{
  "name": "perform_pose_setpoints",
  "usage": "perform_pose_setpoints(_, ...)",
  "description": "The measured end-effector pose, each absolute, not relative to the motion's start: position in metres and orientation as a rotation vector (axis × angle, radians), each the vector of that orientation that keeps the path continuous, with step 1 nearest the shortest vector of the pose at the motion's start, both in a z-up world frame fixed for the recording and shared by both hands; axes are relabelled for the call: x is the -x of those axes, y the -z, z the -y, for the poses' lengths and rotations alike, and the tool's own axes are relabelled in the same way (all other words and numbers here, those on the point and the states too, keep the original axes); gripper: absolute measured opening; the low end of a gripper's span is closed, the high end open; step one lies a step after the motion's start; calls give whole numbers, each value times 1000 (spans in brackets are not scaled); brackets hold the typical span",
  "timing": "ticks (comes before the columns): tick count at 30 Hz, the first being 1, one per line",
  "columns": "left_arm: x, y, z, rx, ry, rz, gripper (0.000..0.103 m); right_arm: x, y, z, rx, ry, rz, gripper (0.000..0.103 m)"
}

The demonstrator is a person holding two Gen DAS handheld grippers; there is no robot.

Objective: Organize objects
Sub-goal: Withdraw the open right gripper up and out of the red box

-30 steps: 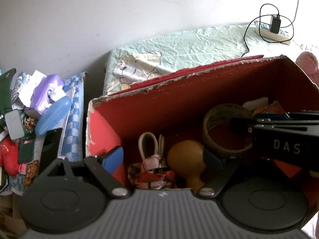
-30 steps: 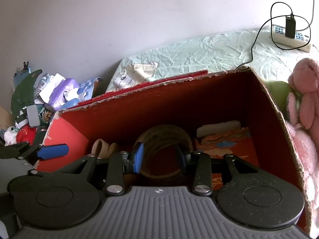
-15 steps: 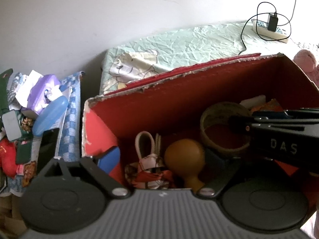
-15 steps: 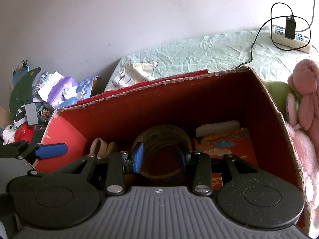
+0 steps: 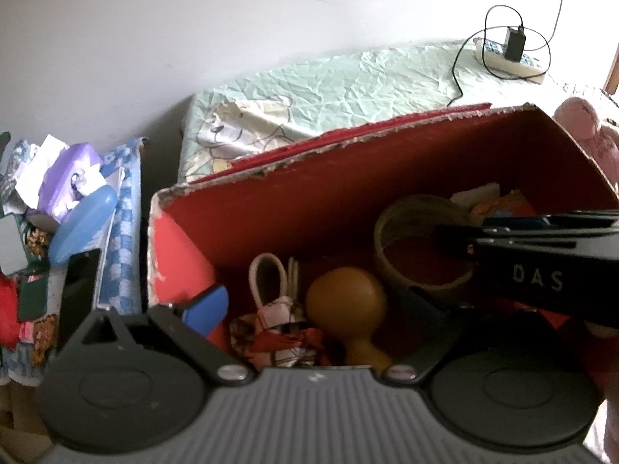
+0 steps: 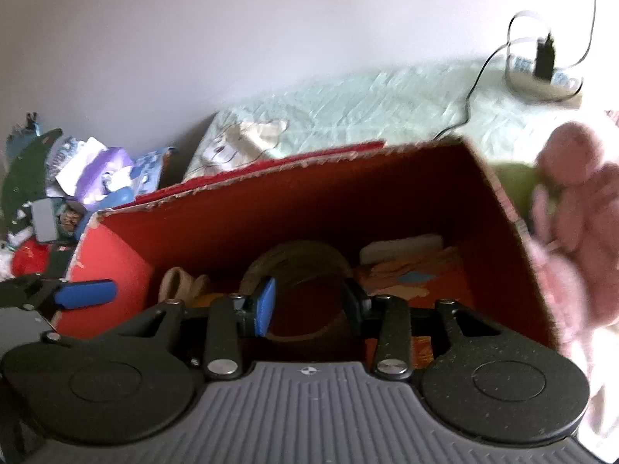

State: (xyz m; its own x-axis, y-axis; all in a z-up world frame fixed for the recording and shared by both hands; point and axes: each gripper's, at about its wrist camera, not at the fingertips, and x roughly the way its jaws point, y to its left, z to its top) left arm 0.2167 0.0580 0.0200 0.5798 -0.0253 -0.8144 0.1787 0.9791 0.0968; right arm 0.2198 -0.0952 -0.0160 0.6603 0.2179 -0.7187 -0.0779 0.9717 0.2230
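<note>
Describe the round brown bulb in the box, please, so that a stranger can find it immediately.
Look into the red cardboard box in front of the pale green bedsheet. On its floor, the bulb lies between a patterned cloth bundle and a wide tape ring. It alone is smooth, mustard-brown and ball-shaped, with a short neck.

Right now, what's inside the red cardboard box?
In the red cardboard box: a tape roll, an orange rubber bulb, a patterned cloth bundle, a printed packet. Both tongs hide the near floor.

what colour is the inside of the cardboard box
Red. The inside of the cardboard box shows best in the left wrist view.
</note>
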Motion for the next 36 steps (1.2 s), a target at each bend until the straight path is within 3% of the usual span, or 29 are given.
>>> perform_pose_setpoints(20, -161, -68, -55, -72, -49, -923, 99, -166, -36, 122, -138, -204, -690, 50)
perform_pose_setpoints(36, -126, -75, -26, -41, -131, -963, 100, -142, -37, 145, -143, -297, -696, 56)
